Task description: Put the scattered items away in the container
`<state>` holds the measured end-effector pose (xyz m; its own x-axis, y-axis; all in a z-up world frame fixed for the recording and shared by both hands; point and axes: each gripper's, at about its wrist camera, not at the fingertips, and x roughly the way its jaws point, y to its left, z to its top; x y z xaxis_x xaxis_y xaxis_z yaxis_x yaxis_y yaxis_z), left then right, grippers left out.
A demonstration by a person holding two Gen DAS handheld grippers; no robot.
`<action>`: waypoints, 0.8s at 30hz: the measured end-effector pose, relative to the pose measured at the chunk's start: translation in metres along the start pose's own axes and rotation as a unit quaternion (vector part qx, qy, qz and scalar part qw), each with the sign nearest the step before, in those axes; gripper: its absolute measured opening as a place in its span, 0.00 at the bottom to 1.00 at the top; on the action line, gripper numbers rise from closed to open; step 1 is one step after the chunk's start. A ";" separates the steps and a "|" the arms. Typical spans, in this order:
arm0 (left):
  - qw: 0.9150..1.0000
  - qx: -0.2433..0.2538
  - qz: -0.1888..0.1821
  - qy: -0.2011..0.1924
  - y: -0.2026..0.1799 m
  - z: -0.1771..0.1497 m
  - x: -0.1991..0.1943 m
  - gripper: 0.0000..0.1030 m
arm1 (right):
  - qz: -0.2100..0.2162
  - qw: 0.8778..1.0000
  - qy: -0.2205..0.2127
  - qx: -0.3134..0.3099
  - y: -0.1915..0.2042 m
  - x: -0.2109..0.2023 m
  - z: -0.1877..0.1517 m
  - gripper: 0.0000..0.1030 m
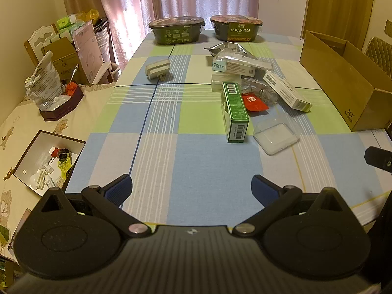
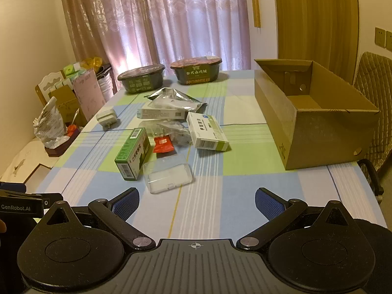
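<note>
So both grippers hang over the near edge of the table with nothing in them. The left gripper has its blue fingers spread wide, and the right gripper is spread the same way.

The cardboard box sits on the right side of the checked tablecloth, open on top and looking bare inside from the right wrist view. All the loose stuff is in a clump left of it, around the middle of the table:
- a green carton lying flat, nearest of the boxes
- a clear plastic case just beside it on the near right
- a red packet tucked behind the case, next to the carton
- a white medicine box on the right of the clump — closest to the cardboard box but well apart from it
- a long white box and a silver pouch farther back
- a white plug adapter off alone on the left

Two instant meal bowls stand at the far end by the curtain.
</note>
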<state>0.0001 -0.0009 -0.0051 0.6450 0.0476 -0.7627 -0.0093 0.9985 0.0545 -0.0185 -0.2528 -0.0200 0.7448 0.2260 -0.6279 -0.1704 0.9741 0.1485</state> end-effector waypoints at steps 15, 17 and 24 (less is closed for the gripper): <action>1.000 0.002 0.001 0.000 0.000 0.001 0.000 0.99 | 0.002 1.000 0.000 0.003 -0.001 0.000 0.001 1.00; 1.000 0.002 0.001 0.000 0.000 0.000 0.000 0.99 | 0.002 1.000 0.000 0.004 -0.001 0.000 0.001 1.00; 1.000 -0.002 -0.001 0.000 0.001 0.000 0.001 0.99 | 0.002 1.000 0.001 0.003 -0.001 0.000 0.001 1.00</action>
<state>0.0006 0.0000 -0.0059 0.6450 0.0466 -0.7628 -0.0112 0.9986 0.0515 -0.0176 -0.2538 -0.0193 0.7434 0.2299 -0.6281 -0.1689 0.9732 0.1563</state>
